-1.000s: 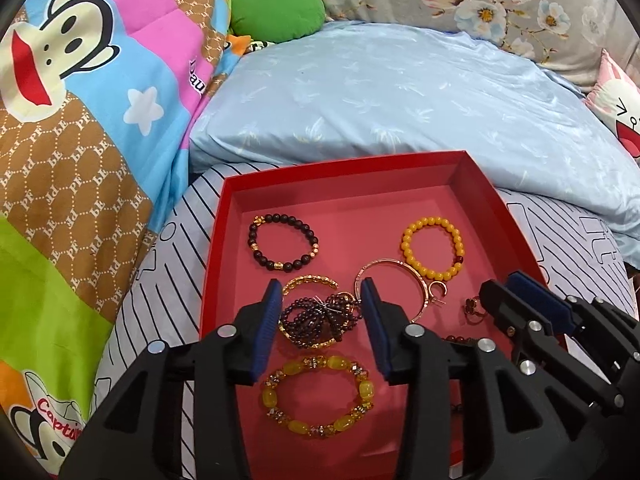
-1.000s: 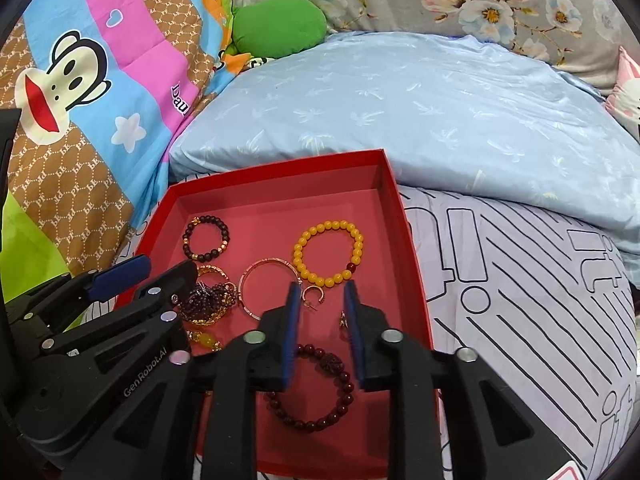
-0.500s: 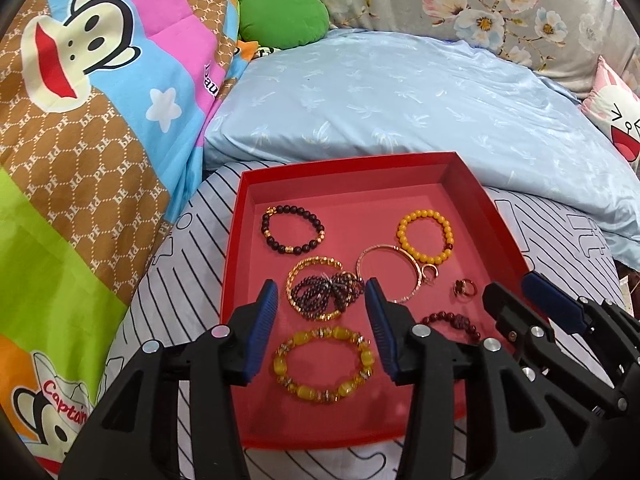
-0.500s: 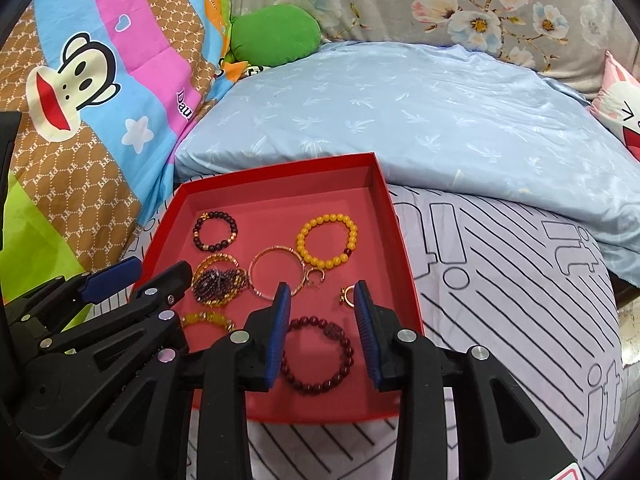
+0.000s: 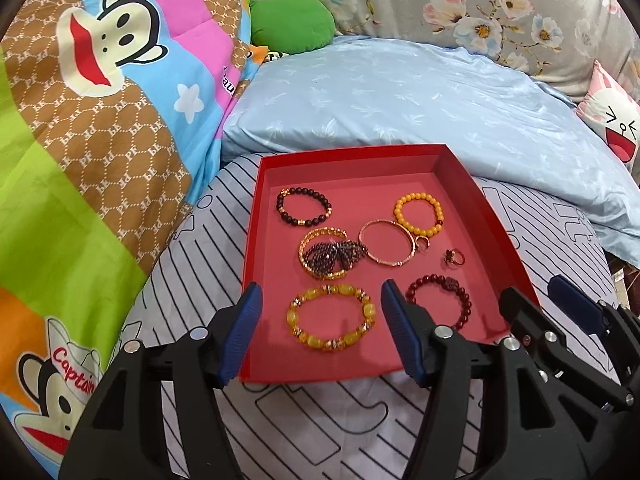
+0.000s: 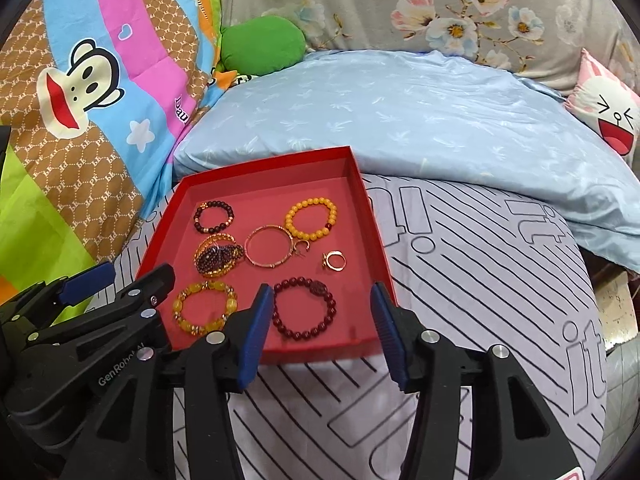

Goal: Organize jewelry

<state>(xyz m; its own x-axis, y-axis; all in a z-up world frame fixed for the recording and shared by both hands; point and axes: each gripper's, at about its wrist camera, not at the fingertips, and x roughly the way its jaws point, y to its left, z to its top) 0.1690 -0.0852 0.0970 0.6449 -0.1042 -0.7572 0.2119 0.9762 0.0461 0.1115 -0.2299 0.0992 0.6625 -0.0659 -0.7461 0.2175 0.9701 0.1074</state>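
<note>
Now that we have drawn both tools back from the red tray [image 5: 484, 216], the left gripper [image 5: 320, 330] and the right gripper [image 6: 318, 326] hang spread wide and empty over its near edge, where a second ago they were low among the pieces with the right jaws much narrower. Nothing is held, and every piece lies where it lay.

Just ahead of the left gripper, at the near left corner of the tray, sits the yellow bracelet [image 5: 331, 318]; ahead of the right gripper, towards the near right corner, the dark red bracelet [image 6: 304, 308]. Mid-tray, the gold bangle [image 5: 387, 248] touches the orange bead bracelet [image 5: 418, 215] behind it, with the small ring [image 5: 454, 258] apart to its right. Left of the bangle, the purple bead strand [image 5: 332, 256] lies bunched on a gold chain bracelet [image 5: 324, 236]. At the far left corner rests the dark bead bracelet [image 5: 304, 207].

We judge the sorting either finished or paused, though that tangled pair looks undone.
</note>
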